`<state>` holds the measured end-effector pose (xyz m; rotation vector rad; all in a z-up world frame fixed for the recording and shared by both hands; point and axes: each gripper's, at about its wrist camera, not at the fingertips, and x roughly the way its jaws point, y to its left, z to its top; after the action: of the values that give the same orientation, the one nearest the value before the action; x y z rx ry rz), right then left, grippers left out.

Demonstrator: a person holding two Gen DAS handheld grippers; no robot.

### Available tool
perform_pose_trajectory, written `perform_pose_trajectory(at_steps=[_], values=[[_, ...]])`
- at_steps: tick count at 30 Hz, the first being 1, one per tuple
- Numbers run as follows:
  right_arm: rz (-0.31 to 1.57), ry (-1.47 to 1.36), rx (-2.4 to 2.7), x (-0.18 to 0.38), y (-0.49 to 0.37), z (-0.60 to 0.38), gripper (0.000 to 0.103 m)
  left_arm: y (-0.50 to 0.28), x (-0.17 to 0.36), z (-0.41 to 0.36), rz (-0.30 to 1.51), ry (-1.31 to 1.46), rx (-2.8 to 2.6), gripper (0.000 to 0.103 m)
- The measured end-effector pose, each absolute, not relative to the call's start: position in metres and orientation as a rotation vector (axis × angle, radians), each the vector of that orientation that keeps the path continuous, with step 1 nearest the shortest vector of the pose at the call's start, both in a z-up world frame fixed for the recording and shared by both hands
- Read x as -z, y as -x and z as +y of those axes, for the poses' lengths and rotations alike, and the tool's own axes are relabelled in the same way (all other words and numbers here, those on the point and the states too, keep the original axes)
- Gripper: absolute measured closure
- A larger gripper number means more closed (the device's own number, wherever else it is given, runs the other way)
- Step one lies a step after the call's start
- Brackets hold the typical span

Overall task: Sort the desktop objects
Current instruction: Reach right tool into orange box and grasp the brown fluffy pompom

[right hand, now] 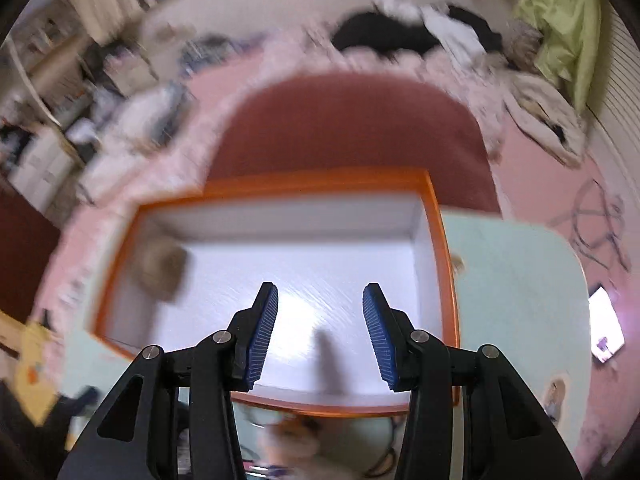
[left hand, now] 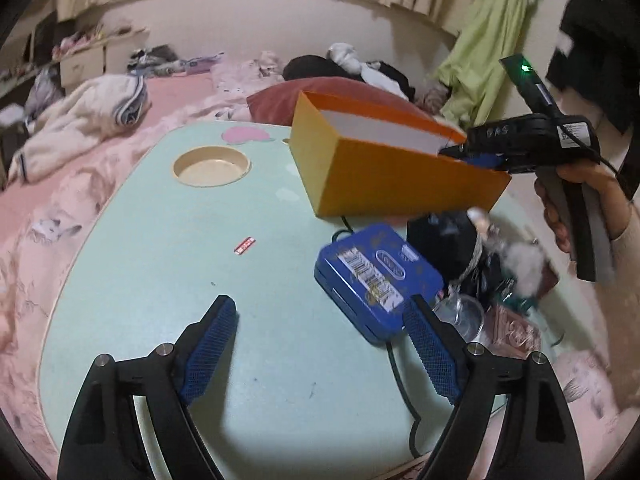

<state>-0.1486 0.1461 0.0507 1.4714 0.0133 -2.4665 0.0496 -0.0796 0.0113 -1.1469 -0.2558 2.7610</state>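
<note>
An orange box (left hand: 396,168) with a white inside is tilted above the mint green table (left hand: 168,264). My right gripper (left hand: 476,156) is at the box's near rim; whether it grips the rim I cannot tell. In the right wrist view the fingers (right hand: 320,332) stand apart over the box's white floor (right hand: 304,240), where a blurred brownish object (right hand: 164,268) lies at the left. My left gripper (left hand: 320,316) is open and empty, low over the table, with a blue case (left hand: 376,280) beside its right finger.
A round recess (left hand: 212,166) sits at the table's far left. A small red wrapper (left hand: 244,246) lies mid-table. A pile of cables, a glass and fluffy items (left hand: 492,276) lies at the right. A black cord (left hand: 404,392) runs toward the front edge. Bedding surrounds the table.
</note>
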Motion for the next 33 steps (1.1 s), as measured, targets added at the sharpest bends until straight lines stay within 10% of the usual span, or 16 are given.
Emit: perform_pose_trajectory(at_steps=[9, 19, 30, 33], values=[[0.156, -1.408, 2.539, -0.049, 0.12, 0.158, 0.057, -0.051, -0.012, -0.061, -0.171, 1.127, -2.742, 0.016], [-0.337, -1.456, 2.127, -0.07, 0.15, 0.131, 0.057, -0.053, -0.003, -0.034, 0.06, 1.155, -2.805, 0.0], [-0.18, -1.556, 2.013, -0.059, 0.174, 0.046, 0.059, -0.054, -0.003, -0.036, 0.047, 1.157, -2.801, 0.0], [-0.029, -1.679, 2.029, -0.034, 0.176, 0.033, 0.078, -0.052, -0.003, -0.036, 0.047, 1.154, -2.802, 0.0]])
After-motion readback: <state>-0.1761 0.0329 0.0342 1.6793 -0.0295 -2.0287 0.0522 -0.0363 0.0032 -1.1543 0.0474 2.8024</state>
